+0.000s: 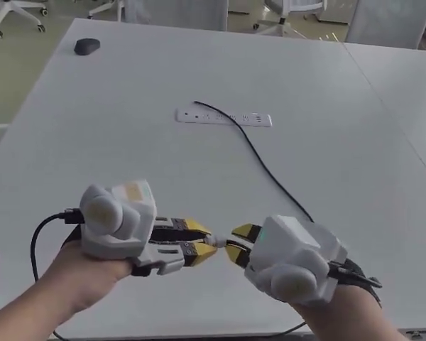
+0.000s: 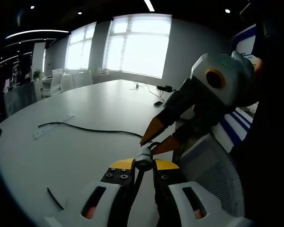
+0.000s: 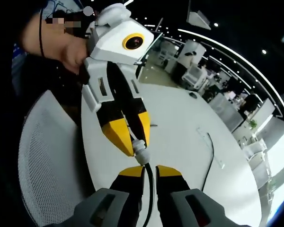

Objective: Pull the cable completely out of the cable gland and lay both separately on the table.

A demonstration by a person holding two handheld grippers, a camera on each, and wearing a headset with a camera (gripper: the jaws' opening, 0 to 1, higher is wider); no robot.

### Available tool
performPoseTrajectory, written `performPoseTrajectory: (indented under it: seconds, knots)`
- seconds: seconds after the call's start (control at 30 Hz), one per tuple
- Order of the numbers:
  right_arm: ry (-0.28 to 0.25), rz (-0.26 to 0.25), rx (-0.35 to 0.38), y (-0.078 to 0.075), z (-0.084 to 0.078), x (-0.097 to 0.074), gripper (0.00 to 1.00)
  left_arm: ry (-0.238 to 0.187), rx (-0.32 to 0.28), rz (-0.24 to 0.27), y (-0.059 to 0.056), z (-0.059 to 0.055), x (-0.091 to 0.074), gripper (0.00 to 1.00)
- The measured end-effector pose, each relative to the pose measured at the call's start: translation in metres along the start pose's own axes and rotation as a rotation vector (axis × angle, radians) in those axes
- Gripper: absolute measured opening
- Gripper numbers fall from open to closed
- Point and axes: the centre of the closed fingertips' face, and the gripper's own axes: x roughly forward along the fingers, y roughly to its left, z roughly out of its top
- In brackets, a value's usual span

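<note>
A small white cable gland (image 1: 214,241) hangs above the table's near edge between the two grippers. My left gripper (image 1: 204,242) is shut on it, and the gland (image 2: 143,160) sits between its yellow tips (image 2: 120,164). My right gripper (image 1: 236,242) faces it from the right, almost tip to tip. It is shut on the black cable (image 3: 149,189) just behind the gland (image 3: 140,150). The cable (image 1: 266,167) trails from behind the right gripper across the white table (image 1: 128,142) to the far side.
A white power strip (image 1: 224,117) lies mid-table under the cable's far end. A dark mouse (image 1: 86,46) sits at the far left corner. Office chairs stand beyond the table. A black wire (image 1: 35,241) loops from the left gripper's body.
</note>
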Motion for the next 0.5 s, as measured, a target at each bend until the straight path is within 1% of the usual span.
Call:
performPoseTrajectory:
  seconds: [0.07, 0.13, 0.23, 0.3, 0.37, 0.5]
  knots:
    - [0.000, -0.006, -0.027, 0.001, -0.001, 0.001, 0.01, 0.001, -0.002, -0.003, 0.000, 0.000, 0.000, 0.15]
    - [-0.003, -0.006, -0.025, 0.000, -0.001, 0.000, 0.01, 0.002, 0.009, -0.003, 0.000, 0.000, 0.000, 0.15]
    - [-0.010, -0.006, 0.007, -0.001, -0.002, 0.000, 0.01, 0.001, 0.007, -0.006, 0.000, 0.001, 0.000, 0.15]
    - [0.001, -0.011, 0.027, -0.003, -0.005, 0.000, 0.00, 0.001, 0.007, -0.009, 0.000, 0.001, 0.001, 0.15]
    - [0.009, -0.019, 0.068, -0.006, -0.008, 0.001, 0.00, 0.001, 0.006, -0.010, 0.000, 0.002, 0.002, 0.15]
    - [0.009, -0.024, 0.099, -0.007, -0.011, 0.000, 0.00, -0.004, 0.004, -0.013, 0.001, 0.003, 0.001, 0.15]
